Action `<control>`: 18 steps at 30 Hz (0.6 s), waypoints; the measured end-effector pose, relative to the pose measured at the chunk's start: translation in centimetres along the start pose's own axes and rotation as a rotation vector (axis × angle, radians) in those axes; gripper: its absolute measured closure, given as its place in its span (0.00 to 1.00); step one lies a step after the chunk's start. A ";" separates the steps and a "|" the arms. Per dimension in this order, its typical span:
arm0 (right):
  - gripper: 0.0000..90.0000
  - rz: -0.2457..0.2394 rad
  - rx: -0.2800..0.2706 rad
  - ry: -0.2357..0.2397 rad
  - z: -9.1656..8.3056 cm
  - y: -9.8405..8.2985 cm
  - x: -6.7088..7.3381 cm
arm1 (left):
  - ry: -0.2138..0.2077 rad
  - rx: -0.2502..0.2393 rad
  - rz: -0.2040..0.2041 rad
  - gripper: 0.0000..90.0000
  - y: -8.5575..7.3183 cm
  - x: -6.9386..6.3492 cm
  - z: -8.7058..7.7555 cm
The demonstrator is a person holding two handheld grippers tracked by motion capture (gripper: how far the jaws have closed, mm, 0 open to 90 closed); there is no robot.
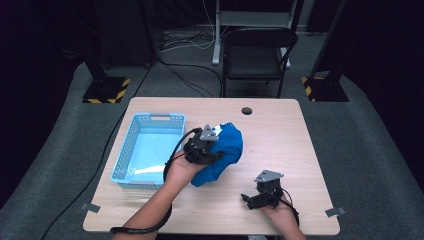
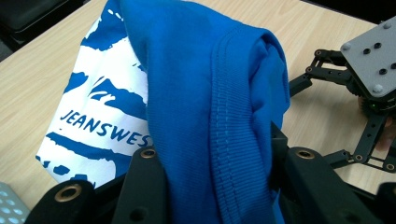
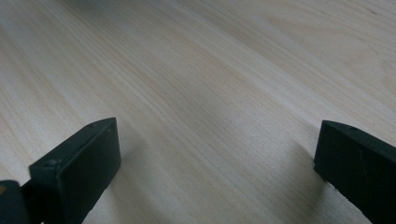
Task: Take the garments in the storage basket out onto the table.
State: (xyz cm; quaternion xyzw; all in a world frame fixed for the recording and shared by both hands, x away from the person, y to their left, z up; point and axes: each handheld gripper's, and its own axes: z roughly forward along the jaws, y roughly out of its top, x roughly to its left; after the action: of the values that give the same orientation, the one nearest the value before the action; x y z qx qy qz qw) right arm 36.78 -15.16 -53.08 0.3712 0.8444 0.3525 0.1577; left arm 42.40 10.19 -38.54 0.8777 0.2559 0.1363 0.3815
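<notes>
A blue T-shirt (image 1: 227, 150) with a white printed panel lies bunched near the middle of the wooden table (image 1: 280, 130). My left gripper (image 1: 202, 145) is shut on a thick fold of the T-shirt (image 2: 219, 116), and the cloth fills the space between its two black jaws. The white print (image 2: 102, 116) hangs to the left of the jaws. My right gripper (image 1: 260, 192) rests near the table's front edge, right of the shirt. Its two jaws stand wide apart over the bare table (image 3: 210, 93) with nothing between them. The right gripper (image 2: 364, 107) also appears beyond the shirt in the left gripper view.
A light blue plastic basket (image 1: 131, 140) stands on the left part of the table, just left of my left hand. A round cable hole (image 1: 246, 110) sits near the table's far edge. A black chair (image 1: 257, 55) stands behind the table.
</notes>
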 end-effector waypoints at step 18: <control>0.00 -0.001 0.000 0.001 0.0 0.0 0.0 | -0.030 0.047 -0.028 0.71 -1.0 0.0 2.6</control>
State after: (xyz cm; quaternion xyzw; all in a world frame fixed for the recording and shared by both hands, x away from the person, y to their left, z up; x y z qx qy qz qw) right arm 36.78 -15.15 -53.08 0.3707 0.8447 0.3527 0.1573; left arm 43.19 9.20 -41.07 0.8847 0.2657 0.1117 0.3664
